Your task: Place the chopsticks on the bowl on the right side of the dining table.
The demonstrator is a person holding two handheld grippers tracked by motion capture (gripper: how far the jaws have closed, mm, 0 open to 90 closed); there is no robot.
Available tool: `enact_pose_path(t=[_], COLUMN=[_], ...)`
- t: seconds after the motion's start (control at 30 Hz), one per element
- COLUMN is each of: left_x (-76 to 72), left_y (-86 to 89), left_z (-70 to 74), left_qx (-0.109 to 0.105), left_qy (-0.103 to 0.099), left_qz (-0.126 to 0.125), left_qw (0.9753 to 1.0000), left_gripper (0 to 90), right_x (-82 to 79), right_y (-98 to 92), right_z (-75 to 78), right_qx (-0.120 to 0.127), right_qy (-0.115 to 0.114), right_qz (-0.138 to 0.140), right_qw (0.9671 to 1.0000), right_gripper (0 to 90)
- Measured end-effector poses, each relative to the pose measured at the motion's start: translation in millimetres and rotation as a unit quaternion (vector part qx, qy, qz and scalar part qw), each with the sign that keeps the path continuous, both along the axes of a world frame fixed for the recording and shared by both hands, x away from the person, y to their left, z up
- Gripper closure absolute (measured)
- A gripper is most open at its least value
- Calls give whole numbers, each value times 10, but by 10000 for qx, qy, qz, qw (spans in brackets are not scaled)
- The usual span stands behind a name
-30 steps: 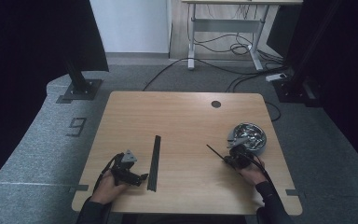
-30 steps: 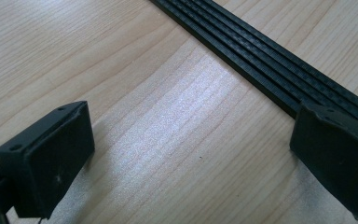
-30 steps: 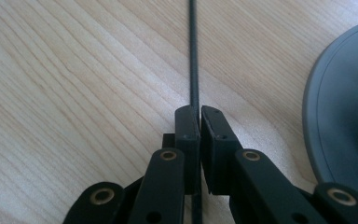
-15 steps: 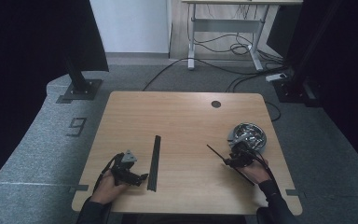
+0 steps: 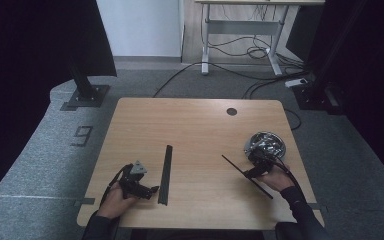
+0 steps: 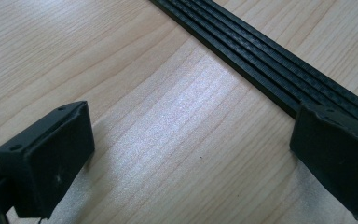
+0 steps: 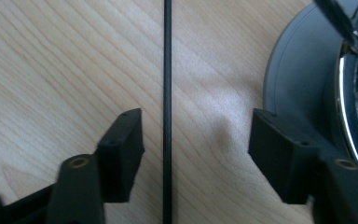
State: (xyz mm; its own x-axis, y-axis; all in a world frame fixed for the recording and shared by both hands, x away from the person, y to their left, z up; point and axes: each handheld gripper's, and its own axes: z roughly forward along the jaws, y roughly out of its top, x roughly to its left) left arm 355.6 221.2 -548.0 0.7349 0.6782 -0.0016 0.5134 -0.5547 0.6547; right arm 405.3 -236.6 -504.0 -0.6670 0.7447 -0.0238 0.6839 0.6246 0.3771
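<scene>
- Grippers both sit low on the table [image 5: 195, 125], and both have their jaws spread wide with nothing pinched.
- We see little change over the last second: our right gripper [image 5: 254, 169] has edged slightly along the thin rod [image 5: 246, 176], while our left gripper [image 5: 141, 189] has stayed put beside the flat bar [image 5: 166, 172].
- In the right gripper view the rod [image 7: 168, 107] now runs straight between the jaws, nearer one than the other, so we judge a pinch on it is lined up.
- In the left gripper view one jaw rests at the edge of the bar [image 6: 270, 70]; the other stands on bare wood.
- Close by our right hand lies the metal bowl [image 5: 265, 145], at the table's right edge.
</scene>
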Motion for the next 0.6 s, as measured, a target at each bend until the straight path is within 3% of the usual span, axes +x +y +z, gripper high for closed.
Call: enact_pose_path(t=[0.37, 0.6], left_x=[0, 0], left_y=[0, 0], left_z=[0, 0], left_qx=[3, 1], left_qy=[0, 1], left_qz=[-2, 0], left_qw=[10000, 10000], left_gripper=[0, 0], right_x=[101, 139], right_y=[126, 138], right_z=[-41, -63], right_qx=[-416, -523], right_qy=[498, 743], right_qz=[360, 444], right_qw=[9972, 9949], right_gripper=[642, 719])
